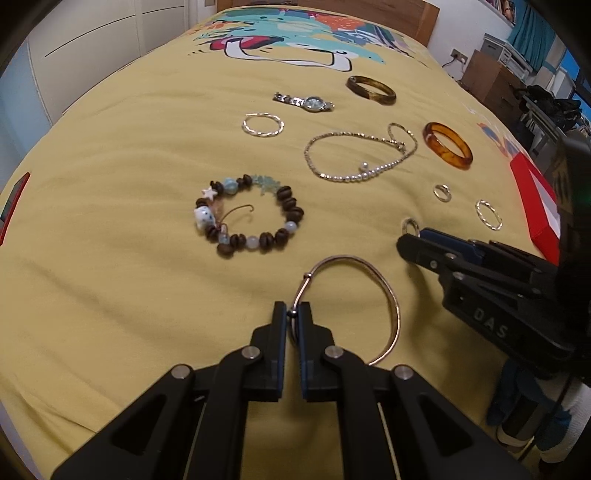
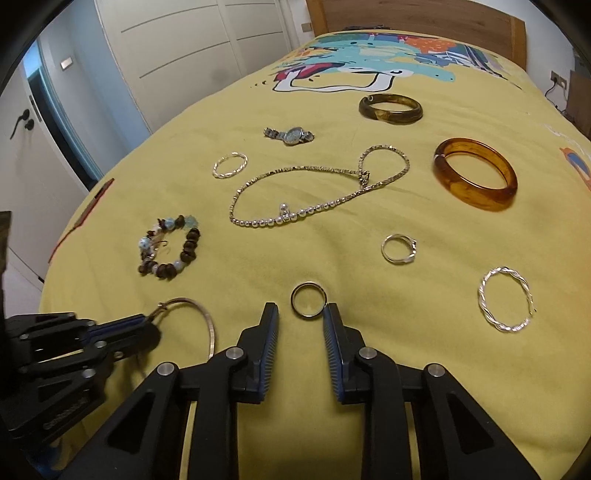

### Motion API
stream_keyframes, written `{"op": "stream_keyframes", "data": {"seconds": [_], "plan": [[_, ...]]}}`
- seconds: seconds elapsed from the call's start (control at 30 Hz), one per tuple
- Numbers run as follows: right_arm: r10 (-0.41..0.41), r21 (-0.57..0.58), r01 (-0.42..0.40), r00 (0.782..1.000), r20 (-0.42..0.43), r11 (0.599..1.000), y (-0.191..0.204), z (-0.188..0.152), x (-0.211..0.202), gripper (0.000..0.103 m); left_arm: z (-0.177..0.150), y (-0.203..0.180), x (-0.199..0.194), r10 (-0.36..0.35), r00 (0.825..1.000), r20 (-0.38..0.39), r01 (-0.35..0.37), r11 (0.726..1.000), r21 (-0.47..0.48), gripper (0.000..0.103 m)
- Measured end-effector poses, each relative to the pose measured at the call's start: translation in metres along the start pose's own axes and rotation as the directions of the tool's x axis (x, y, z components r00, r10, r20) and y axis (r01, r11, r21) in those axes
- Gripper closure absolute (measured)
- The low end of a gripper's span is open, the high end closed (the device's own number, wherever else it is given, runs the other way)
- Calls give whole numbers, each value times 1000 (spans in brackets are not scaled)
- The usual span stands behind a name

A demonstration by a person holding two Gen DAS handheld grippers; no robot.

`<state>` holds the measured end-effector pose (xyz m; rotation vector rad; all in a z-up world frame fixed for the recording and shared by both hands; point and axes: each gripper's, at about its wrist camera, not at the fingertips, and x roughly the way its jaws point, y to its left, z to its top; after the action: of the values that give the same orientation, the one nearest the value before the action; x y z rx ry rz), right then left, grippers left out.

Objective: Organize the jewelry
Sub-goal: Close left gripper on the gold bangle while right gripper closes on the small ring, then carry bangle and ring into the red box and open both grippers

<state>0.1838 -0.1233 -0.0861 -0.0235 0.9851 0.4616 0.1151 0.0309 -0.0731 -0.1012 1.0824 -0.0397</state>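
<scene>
Left wrist: your left gripper (image 1: 292, 314) pinches the thin bangle (image 1: 391, 291) by its rim, low over the yellow bedspread (image 1: 110, 221) (probably mid-relocation). Right wrist: your right gripper (image 2: 301, 314) is spread apart, flanking the band ring (image 2: 308, 300), ready to close.

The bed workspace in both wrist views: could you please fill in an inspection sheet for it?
Surface: yellow bedspread with a colourful print at the far end.
Job's things: thin bangle, beaded bracelet, chain necklace, watch, amber bangle, dark bangle, two twisted hoops, plain ring, second ring.
Clutter: red box at the bed's right edge.
Grippers: left gripper jaws shut on the thin bangle; right gripper jaws open, flanking the plain ring.
Cables: one cord at the wall socket.
Surroundings: white wardrobe doors, wooden headboard.
</scene>
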Motion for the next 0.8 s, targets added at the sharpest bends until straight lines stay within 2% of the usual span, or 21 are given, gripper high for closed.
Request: {"op": "stream_keyframes", "data": {"seconds": [0.13, 0.2, 0.43, 0.5, 0.53, 0.8], "plan": [[-9, 17, 9, 1000, 16, 1000, -1, 3, -2, 78, -1, -1, -4, 13, 1000, 5, -13, 1000, 10, 98], [-9, 13, 9, 1000, 8, 1000, 0, 3, 1, 75, -2, 0, -5, 22, 1000, 8, -22, 1000, 11, 98], [-21, 2, 21, 1000, -7, 1000, 1, 6, 9, 75, -5, 6, -9, 41, 999, 2, -41, 999, 1, 98], [-17, 3, 17, 1000, -11, 1000, -1, 6, 9, 82, -5, 5, -11, 49, 999, 4, -49, 999, 7, 98], [-4, 13, 4, 1000, -14, 1000, -3, 6, 8, 82, -5, 4, -13, 58, 998, 9, -58, 998, 16, 98], [31, 49, -33, 998, 47, 998, -12, -7, -37, 83, -3, -13, -39, 141, 988, 58, -146, 985, 93, 98]]}}
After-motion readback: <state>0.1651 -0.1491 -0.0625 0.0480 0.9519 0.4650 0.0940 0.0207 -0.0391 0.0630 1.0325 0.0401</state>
